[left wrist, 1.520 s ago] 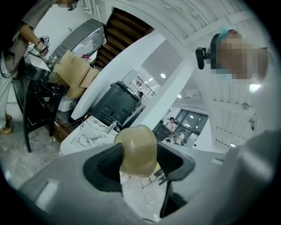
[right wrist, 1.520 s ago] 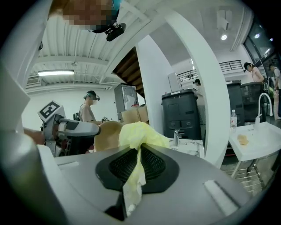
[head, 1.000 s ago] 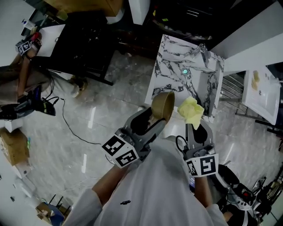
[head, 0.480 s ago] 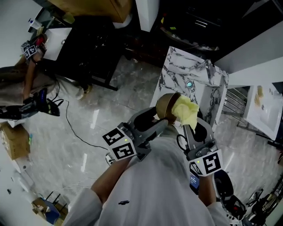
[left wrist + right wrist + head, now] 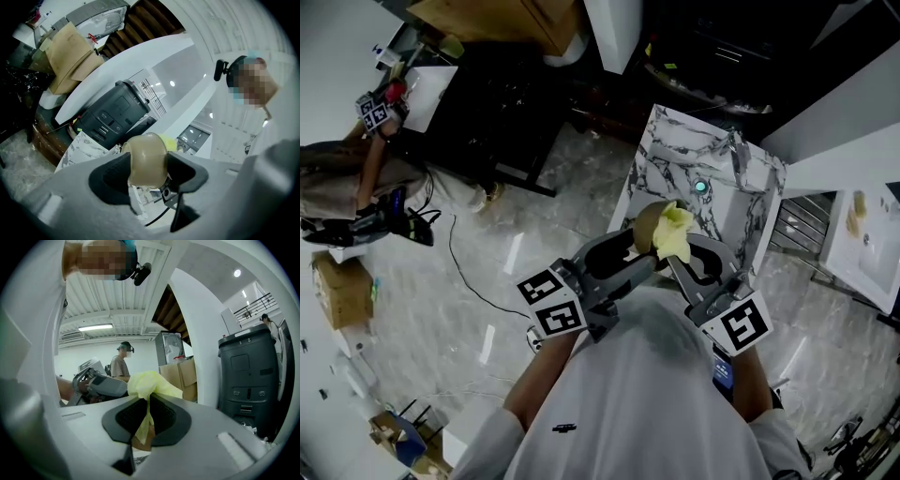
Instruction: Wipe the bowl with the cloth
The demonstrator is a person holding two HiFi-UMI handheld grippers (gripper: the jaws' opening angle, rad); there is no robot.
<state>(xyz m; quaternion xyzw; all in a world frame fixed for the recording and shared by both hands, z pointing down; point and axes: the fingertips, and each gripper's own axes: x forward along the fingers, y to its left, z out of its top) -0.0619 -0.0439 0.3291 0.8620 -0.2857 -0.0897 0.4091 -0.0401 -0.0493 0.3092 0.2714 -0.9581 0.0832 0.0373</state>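
Left gripper (image 5: 634, 255) jaws clamped the bowl (image 5: 647, 227) mid-air so right gripper (image 5: 677, 266) jaws, pinching the cloth (image 5: 676, 232), could wipe it.

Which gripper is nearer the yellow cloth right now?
Right. The right gripper is shut on the cloth; the left gripper is shut on the bowl, just beside the cloth.
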